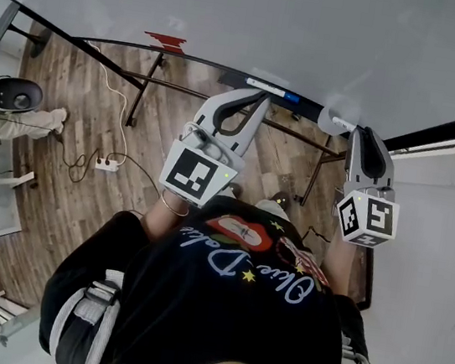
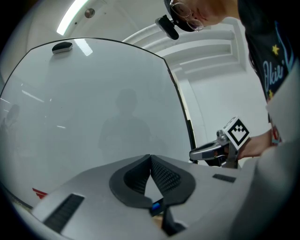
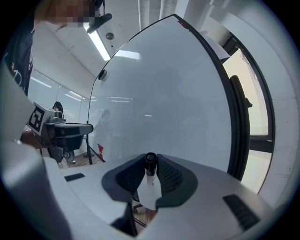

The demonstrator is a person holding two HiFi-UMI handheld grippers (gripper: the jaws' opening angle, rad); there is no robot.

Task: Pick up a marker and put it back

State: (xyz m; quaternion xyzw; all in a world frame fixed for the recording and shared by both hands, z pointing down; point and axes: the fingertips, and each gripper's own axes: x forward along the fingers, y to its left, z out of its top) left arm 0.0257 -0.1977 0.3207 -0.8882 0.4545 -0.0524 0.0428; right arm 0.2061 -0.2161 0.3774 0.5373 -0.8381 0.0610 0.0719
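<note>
A marker (image 3: 150, 174) with a white body and a black cap stands between the jaws of my right gripper (image 3: 150, 161), which is shut on it, cap pointing at the whiteboard (image 3: 178, 93). In the head view the right gripper (image 1: 360, 136) is at the right end of the whiteboard's ledge. My left gripper (image 1: 255, 98) hovers over the ledge near a blue-capped marker (image 1: 269, 87) lying there. Its jaws meet at the tips (image 2: 150, 158) with nothing held. A blue bit (image 2: 155, 206) shows below the jaws.
The whiteboard (image 1: 236, 9) fills the top of the head view, on a black metal stand (image 1: 144, 88). A red object (image 1: 165, 40) sits at its edge. A power strip (image 1: 107, 164) and cables lie on the wooden floor. A white wall (image 1: 431, 292) is at right.
</note>
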